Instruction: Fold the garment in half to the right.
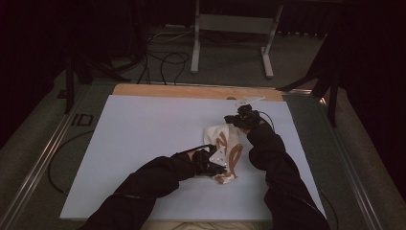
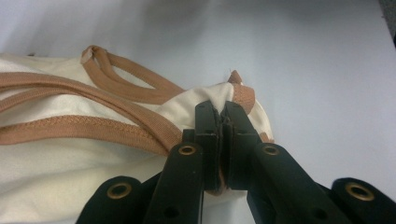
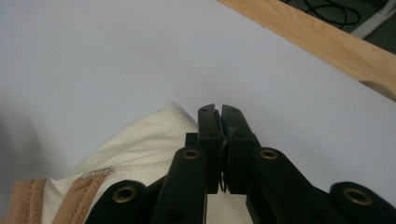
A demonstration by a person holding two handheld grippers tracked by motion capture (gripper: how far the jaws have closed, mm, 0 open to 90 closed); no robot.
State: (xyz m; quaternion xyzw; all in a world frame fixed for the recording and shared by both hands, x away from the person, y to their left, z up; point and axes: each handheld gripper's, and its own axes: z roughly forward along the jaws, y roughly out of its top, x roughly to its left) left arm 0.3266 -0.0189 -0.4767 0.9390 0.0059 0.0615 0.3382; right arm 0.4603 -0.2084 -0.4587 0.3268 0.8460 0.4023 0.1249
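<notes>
Two grippers have hold of one cream garment (image 1: 221,143) trimmed with tan straps (image 2: 98,100), which lies crumpled just right of centre in the high view, on the pale sheet (image 1: 143,143) that covers the bench. The left gripper (image 1: 210,165) sits at the garment's lower edge in that view; in the left gripper view its jaws are pressed together on a cream fold beside a tan hem, at the middle of the frame. The right gripper (image 1: 244,117) sits at the garment's upper right end; in the right gripper view its jaws are closed at lower centre, with a thin edge of cream cloth pinched between them. A wooden strip (image 3: 327,44) crosses that frame's upper right.
</notes>
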